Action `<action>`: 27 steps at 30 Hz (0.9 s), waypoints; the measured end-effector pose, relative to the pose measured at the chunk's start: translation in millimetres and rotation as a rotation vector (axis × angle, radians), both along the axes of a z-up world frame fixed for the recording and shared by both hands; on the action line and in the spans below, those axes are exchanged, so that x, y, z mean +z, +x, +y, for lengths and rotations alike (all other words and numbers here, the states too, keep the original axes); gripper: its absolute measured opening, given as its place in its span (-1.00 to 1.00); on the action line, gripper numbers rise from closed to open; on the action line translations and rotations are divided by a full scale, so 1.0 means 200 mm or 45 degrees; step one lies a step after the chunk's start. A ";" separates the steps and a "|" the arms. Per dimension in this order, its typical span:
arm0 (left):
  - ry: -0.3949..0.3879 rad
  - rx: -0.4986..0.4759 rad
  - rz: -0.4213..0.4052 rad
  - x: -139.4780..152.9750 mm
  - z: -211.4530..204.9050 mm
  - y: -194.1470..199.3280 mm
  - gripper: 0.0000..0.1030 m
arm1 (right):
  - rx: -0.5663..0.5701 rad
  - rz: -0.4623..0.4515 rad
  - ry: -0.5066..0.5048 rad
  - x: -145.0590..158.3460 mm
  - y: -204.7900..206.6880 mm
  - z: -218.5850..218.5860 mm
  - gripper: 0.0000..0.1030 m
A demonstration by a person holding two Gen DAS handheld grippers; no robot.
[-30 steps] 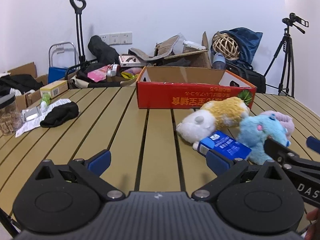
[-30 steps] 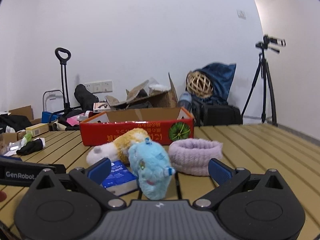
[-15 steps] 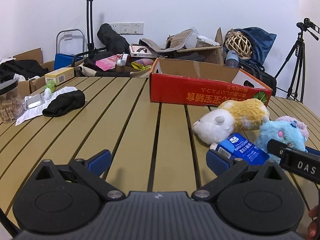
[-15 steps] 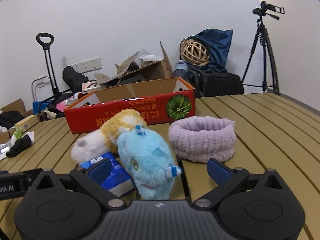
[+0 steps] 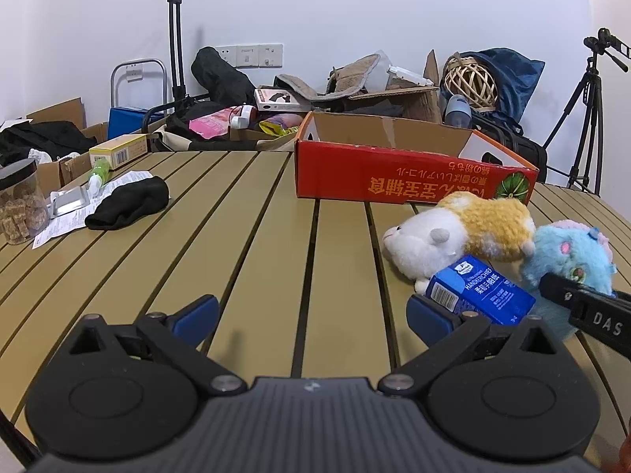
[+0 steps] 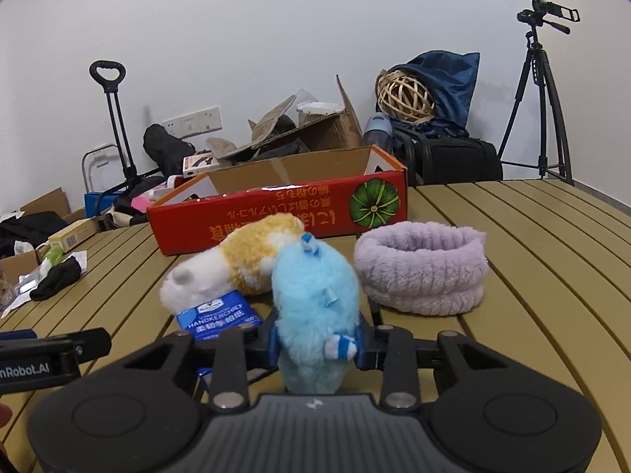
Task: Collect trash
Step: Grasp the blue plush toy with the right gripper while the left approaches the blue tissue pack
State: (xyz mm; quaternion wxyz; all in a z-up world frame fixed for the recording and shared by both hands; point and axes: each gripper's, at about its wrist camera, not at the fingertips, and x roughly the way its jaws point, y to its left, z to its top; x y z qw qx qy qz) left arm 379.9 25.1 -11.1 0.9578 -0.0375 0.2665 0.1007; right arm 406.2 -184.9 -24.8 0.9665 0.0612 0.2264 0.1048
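Note:
My right gripper (image 6: 317,341) has its jaws closing, and both blue pads press the sides of a blue plush toy (image 6: 315,295) that stands on the slatted table (image 6: 532,276). A yellow and white plush (image 6: 236,264) lies just behind it. A blue handkerchief tissue pack (image 6: 217,315) lies flat to the left, under that plush's head. My left gripper (image 5: 313,311) is open over bare table, and the tissue pack (image 5: 481,291) sits just past its right fingertip. A red cardboard box (image 5: 394,181), open on top, stands further back.
A purple fluffy ring (image 6: 422,268) lies right of the blue plush. At the far left of the table are a black sock (image 5: 130,203), a paper sheet, a blister pack and a jar (image 5: 19,205). Bags, boxes, a trolley and a tripod (image 6: 544,98) crowd the floor behind.
The right gripper's wide jaws came in onto the blue plush toy, which now sits squeezed between the pads. The left gripper stayed open and barely moved.

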 end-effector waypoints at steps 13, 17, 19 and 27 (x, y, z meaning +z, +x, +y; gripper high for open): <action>-0.013 -0.053 0.034 -0.06 -0.06 -0.02 1.00 | -0.135 -0.133 0.081 0.08 -0.14 -0.22 -0.37; -0.035 -0.072 0.027 -0.07 -0.09 -0.03 1.00 | -0.173 -0.154 0.103 0.09 -0.17 -0.32 -0.37; -0.020 -0.093 0.017 -0.07 -0.13 -0.04 1.00 | -0.193 -0.163 0.116 0.10 -0.18 -0.37 -0.37; 0.032 -0.145 0.018 -0.05 -0.31 -0.02 1.00 | -0.242 -0.188 0.129 0.12 -0.22 -0.54 -0.37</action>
